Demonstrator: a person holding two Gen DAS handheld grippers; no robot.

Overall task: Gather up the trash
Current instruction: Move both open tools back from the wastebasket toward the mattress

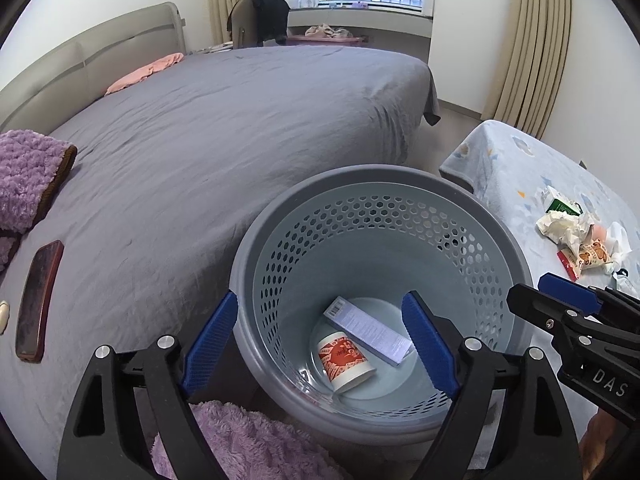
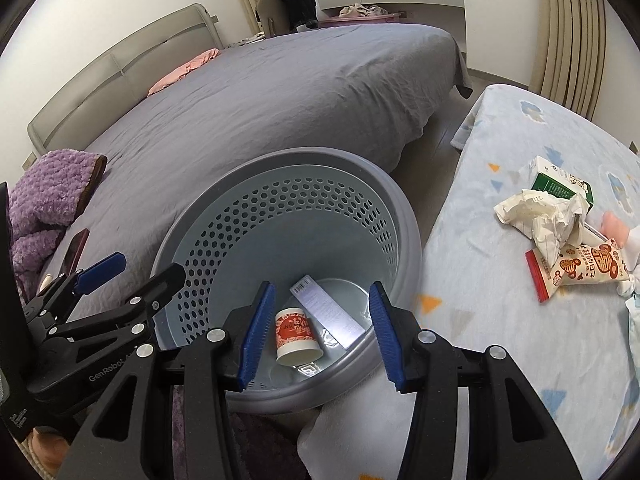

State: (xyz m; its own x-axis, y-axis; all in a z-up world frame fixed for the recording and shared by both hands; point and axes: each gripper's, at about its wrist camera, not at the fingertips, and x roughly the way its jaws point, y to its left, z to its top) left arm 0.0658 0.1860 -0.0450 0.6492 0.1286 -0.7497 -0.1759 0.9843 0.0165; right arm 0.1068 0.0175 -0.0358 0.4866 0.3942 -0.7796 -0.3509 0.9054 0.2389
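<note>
Trash already sits at the bottom of the grey-blue perforated plastic basket (image 1: 472, 216): a red-and-white paper cup (image 1: 347, 361) on its side, touching a long pale lilac carton (image 1: 370, 330). Your left gripper (image 1: 326, 344) hangs over the basket with its blue-padded jaws spread wide and nothing between them; your right gripper (image 2: 322, 334) hovers beside it, jaws partly apart, also empty. Further right, on the light blue patterned blanket (image 2: 500, 320), lie crumpled white paper (image 2: 544, 216), an orange-printed snack wrapper (image 2: 588, 270) and what looks like a green-and-white carton (image 2: 560, 184). Beyond the basket spreads the grey-sheeted bed (image 1: 240, 128).
</note>
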